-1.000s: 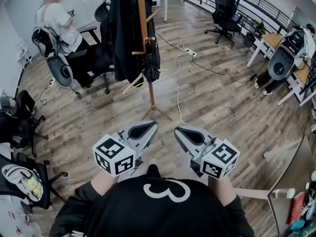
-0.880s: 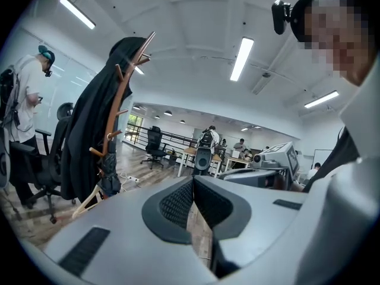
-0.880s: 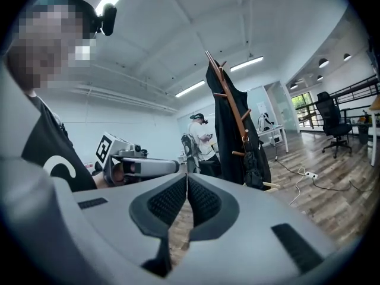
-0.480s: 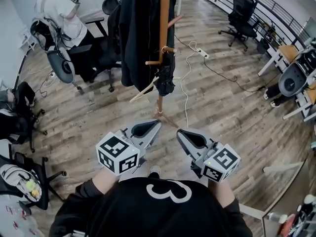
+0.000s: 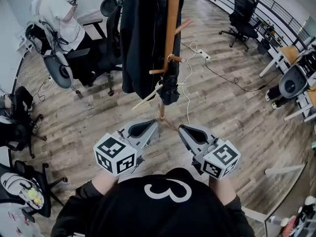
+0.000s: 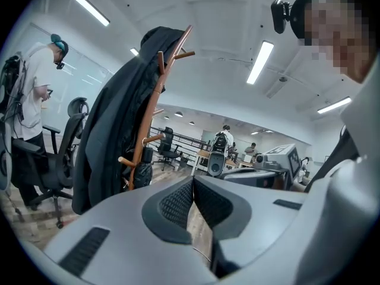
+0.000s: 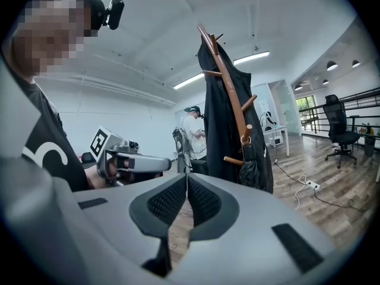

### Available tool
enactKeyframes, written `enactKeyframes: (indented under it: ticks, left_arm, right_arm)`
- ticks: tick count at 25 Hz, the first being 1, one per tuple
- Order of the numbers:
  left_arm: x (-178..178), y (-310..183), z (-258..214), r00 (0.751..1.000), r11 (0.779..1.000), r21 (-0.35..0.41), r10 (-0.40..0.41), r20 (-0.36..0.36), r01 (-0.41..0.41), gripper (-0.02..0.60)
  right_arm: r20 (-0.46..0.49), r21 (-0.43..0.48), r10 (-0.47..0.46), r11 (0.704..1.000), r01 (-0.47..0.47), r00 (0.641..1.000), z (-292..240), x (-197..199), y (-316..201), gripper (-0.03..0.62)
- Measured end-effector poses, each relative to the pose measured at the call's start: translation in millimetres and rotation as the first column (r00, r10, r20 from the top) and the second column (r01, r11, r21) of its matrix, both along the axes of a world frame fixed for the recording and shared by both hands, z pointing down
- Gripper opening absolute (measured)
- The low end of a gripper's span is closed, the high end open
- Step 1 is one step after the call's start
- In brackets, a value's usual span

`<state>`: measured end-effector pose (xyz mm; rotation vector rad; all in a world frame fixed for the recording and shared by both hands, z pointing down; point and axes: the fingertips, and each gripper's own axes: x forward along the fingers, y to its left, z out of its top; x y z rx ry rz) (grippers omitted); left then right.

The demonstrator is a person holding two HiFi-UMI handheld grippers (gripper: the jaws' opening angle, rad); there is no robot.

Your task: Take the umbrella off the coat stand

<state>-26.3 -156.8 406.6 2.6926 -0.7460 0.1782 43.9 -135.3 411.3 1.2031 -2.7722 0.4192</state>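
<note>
A wooden coat stand rises just ahead of me, with a black coat draped over its left side. A folded black umbrella hangs from a lower peg by a ring; it also shows in the right gripper view and the left gripper view. My left gripper and right gripper are held side by side short of the stand's base, both shut with nothing between their pads. Neither touches the stand or the umbrella.
A person in white stands at the far left among black office chairs. A white cable and power strip run across the wooden floor right of the stand. Desks and chairs line the right side.
Both grippers and my view have moved forward toward the coat stand, which now stands closer and larger. The jaws stay shut.
</note>
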Motion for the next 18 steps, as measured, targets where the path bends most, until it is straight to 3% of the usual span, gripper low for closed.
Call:
enactKeyframes:
  ticks: [5,18]
  left_arm:
    - [0,-17,1,1.0,1.0,-0.004,-0.012,-0.007,0.012,0.017]
    - [-7,-89,-3,0.996,0.996,-0.011,-0.085,0.004,0.085,0.017]
  right_arm:
    - [0.019,0.016,0.045,0.999,-0.045,0.999,-4,13,-28,0.028]
    - [0.007,0.023,0.048,0.999,-0.049,0.999,-4,31,-123,0.029]
